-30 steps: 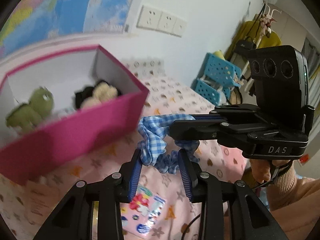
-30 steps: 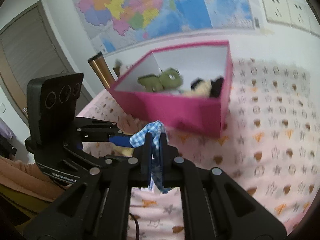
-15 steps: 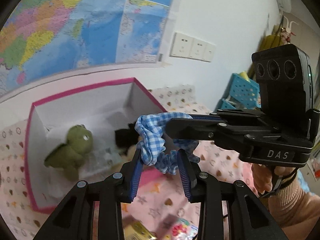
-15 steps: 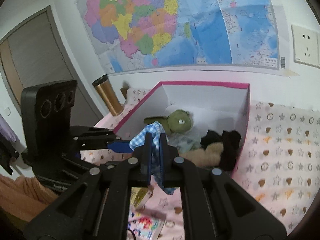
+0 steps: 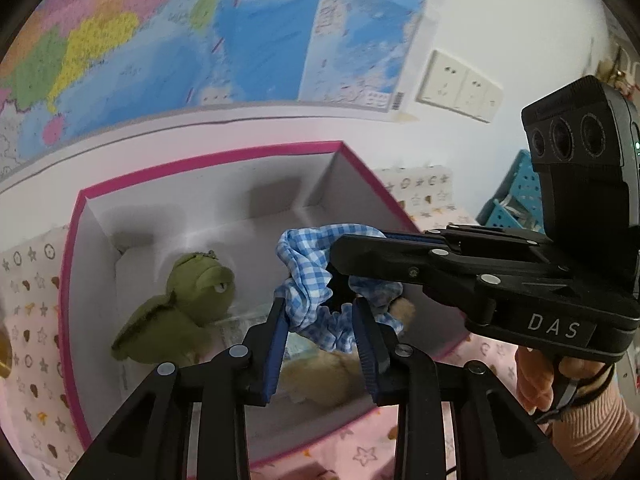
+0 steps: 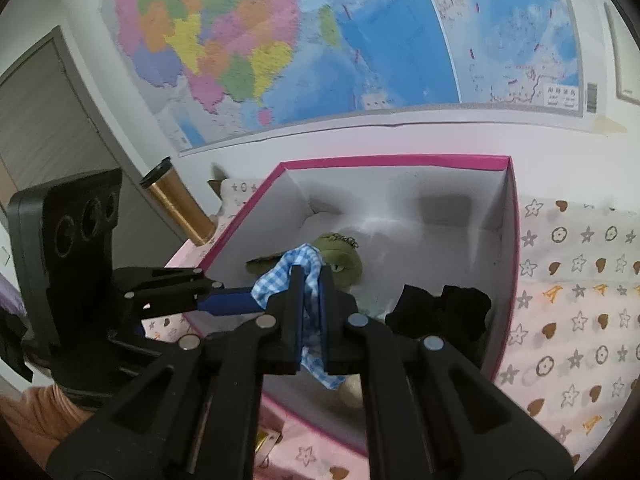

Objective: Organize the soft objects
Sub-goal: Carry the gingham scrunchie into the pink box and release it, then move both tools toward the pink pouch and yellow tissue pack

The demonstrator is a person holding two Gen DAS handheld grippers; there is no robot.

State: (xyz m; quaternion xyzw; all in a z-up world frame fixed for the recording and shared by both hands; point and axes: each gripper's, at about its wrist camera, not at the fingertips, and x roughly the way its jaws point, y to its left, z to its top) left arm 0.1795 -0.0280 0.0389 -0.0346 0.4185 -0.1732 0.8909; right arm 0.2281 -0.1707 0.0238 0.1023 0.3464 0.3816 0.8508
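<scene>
A blue gingham scrunchie (image 5: 308, 276) (image 6: 280, 276) hangs over the open pink box (image 5: 200, 158) (image 6: 400, 158), stretched between both grippers. My left gripper (image 5: 318, 304) (image 6: 252, 292) has the scrunchie's lower loop between its pads, and its jaws are closing on the fabric. My right gripper (image 6: 311, 276) (image 5: 334, 252) is shut on the other side of the scrunchie. Inside the box lie a green turtle plush (image 5: 192, 300) (image 6: 344, 256), a black soft item (image 6: 440, 312) and a beige plush (image 5: 328, 372), partly hidden by the fingers.
The box stands on a pink star-patterned cloth (image 6: 580, 280) against a wall with a large map (image 6: 320, 40) and sockets (image 5: 460, 84). A gold tumbler (image 6: 180, 208) stands left of the box. Blue baskets (image 5: 516, 196) sit at the far right.
Both grippers carried the scrunchie from in front of the box's near wall to above its open inside. The box's contents now lie directly below the scrunchie.
</scene>
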